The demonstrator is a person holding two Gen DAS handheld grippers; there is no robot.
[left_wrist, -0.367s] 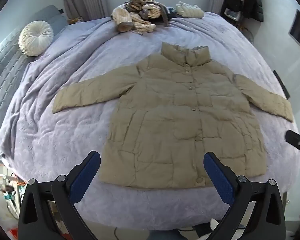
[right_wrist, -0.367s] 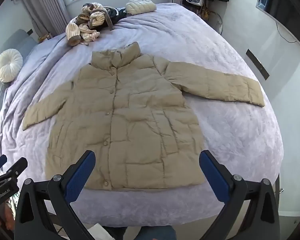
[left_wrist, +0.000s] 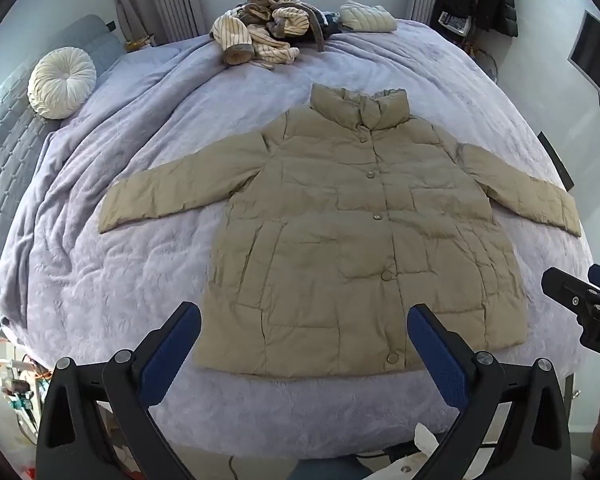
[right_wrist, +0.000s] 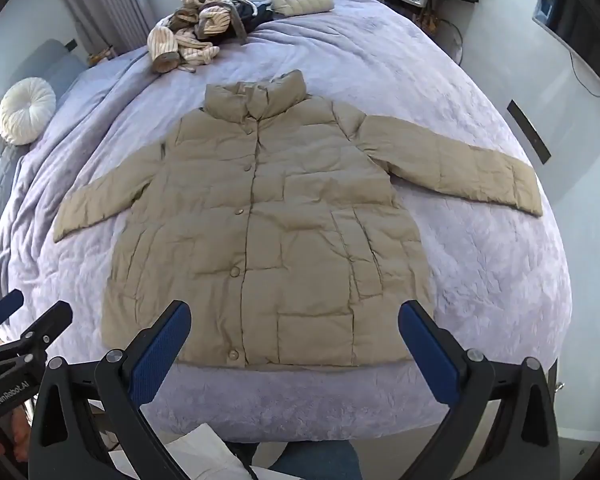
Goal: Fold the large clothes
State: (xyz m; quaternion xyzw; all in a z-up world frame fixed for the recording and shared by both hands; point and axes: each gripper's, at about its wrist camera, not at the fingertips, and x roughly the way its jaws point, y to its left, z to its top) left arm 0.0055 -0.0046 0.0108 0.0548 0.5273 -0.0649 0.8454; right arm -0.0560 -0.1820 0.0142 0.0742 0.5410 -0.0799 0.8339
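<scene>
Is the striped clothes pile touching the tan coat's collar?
Apart. The left wrist view shows a bare strip of purple blanket between the striped pile and the coat collar; the right wrist view shows the same gap.

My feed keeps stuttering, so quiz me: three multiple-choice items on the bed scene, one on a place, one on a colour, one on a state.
1. Where is the round white cushion?
A. left edge of the bed, by the headboard
B. on the jacket
C. on the floor

2. What colour is the puffer jacket?
A. navy
B. khaki
C. red

3. How does the jacket lie?
A. folded in half
B. crumpled
C. flat, buttoned, sleeves spread

Answers: 1 A, it sits at the bedspread's left side; 2 B, khaki in both views; 3 C, both sleeves stretch outward.
</scene>
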